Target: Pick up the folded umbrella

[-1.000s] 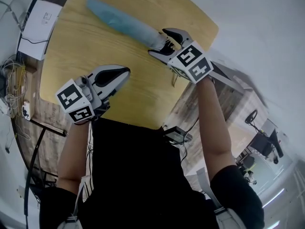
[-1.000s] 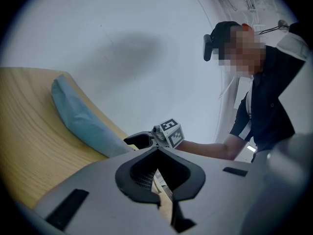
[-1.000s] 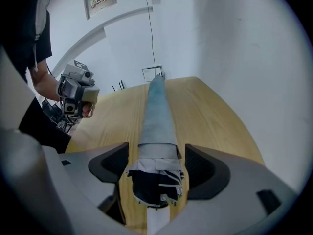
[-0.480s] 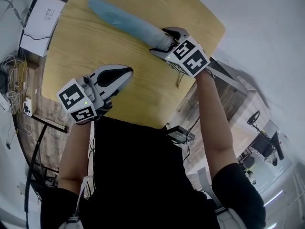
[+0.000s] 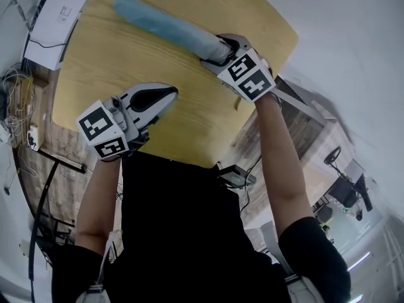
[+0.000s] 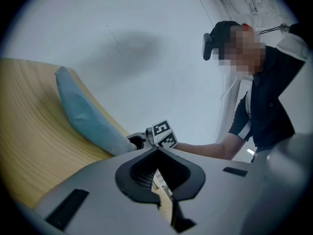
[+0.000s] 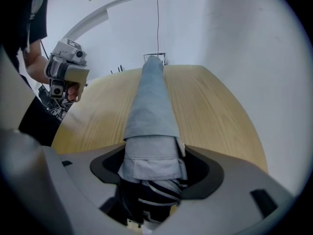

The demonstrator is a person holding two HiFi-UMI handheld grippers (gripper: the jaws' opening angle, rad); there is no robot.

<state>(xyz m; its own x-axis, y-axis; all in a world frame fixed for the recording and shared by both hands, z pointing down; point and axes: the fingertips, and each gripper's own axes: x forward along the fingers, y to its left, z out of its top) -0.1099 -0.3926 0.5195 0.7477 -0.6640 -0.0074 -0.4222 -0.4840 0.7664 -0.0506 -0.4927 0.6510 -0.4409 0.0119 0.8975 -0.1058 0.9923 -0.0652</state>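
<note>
Above the near edge of the wooden table [image 5: 120,68], the left gripper [image 5: 165,98] is held low and slightly tilted, its marker cube turned toward the person's black top. In the left gripper view its jaws are seen pressed together, with nothing between them. Farther in and to the right, the right gripper [image 5: 219,45] is held at the table's right side, at the end of an outstretched bare forearm. In the right gripper view its jaws are seen clamped on the near end of the folded umbrella [image 5: 161,25], where dark striped folds are bunched beneath a pale blue-grey sleeve. From that grip the umbrella is stretched diagonally across the table top toward the far left corner, its rounded tip close to the far edge. Whether the gripped end is raised off the wood cannot be told. The two grippers are kept well apart, and the umbrella is touched by the right one only. Beyond the table's far left corner, a flat white box [image 5: 53,17] is seen lower down, and a tangle of cables [image 5: 16,87] is spread over the floor at the left
</note>
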